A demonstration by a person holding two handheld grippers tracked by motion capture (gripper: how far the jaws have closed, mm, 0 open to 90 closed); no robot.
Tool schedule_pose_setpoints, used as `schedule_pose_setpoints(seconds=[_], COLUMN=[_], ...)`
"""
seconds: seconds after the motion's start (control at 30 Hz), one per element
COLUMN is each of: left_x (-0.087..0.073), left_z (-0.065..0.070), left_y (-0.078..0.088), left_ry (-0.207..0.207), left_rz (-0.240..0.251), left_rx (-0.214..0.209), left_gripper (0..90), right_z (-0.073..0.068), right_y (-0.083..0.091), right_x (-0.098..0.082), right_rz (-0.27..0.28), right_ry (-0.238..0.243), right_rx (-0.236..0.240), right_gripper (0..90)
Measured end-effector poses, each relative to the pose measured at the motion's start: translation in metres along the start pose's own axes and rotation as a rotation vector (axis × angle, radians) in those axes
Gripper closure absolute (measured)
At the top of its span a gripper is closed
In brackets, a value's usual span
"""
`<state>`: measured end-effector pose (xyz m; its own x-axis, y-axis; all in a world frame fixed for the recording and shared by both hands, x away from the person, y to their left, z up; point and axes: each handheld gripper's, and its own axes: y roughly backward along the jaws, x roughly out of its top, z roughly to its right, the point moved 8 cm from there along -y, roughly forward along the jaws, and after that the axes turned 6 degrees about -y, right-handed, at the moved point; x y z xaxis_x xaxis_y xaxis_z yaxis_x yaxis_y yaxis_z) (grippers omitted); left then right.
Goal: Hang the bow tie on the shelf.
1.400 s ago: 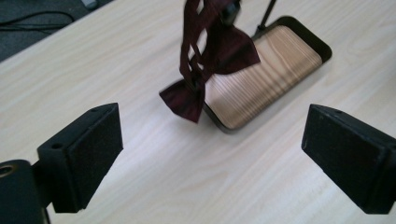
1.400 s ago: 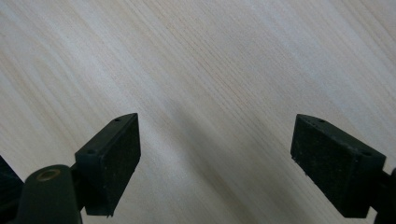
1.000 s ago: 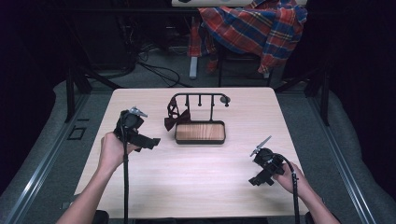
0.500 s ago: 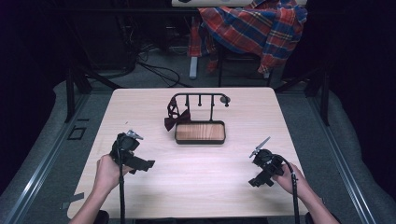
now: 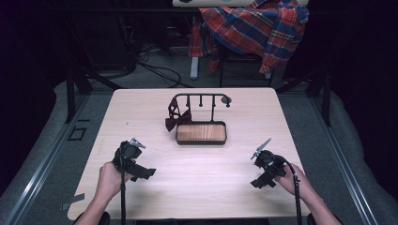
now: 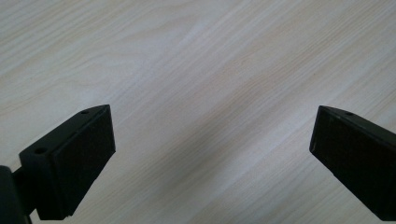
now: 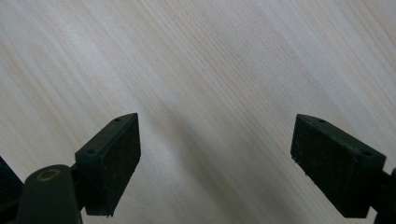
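A black metal stand [image 5: 201, 97] with hooks rises over a small wooden tray [image 5: 201, 133] at the middle of the table. A dark red bow tie [image 5: 177, 119] hangs from the stand's left end. My left gripper [image 5: 141, 172] rests low near the front left, held in a hand, jaws wide apart over bare wood [image 6: 210, 140]. My right gripper [image 5: 261, 182] sits near the front right, also held in a hand, jaws wide apart with only tabletop [image 7: 215, 154] between them. Both are well short of the stand.
The light wooden table [image 5: 197, 187] has open surface between the grippers. Behind it a plaid cloth [image 5: 256, 23] drapes over a chair, with cables on the floor. Metal rails [image 5: 33, 178] run along both sides.
My left gripper has drawn back toward the front edge of the table and lowered. The right gripper has barely shifted.
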<state>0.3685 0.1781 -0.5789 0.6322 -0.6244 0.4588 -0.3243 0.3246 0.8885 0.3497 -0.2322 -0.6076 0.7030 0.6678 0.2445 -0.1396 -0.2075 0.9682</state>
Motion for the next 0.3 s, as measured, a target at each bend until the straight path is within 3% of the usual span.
schedule_pose_setpoints(seconds=[0.07, 0.1, 0.3], left_x=[-0.002, -0.002, -0.005], left_z=[-0.001, -0.001, -0.004], left_y=[-0.006, -0.006, -0.013], left_ry=[-0.006, -0.006, -0.004], left_rz=[-0.026, -0.026, -0.059], left_rx=[-0.005, -0.005, -0.01], left_gripper=[0.4, 0.3, 0.4], right_z=[-0.002, -0.004, -0.005], right_y=[0.001, -0.001, 0.001], right_x=[0.0, 0.001, 0.001], right_rz=[-0.014, 0.009, -0.006], right_ry=[0.027, 0.01, 0.039], right_rx=[0.003, 0.007, 0.0], right_gripper=[15.9, 15.9, 15.9])
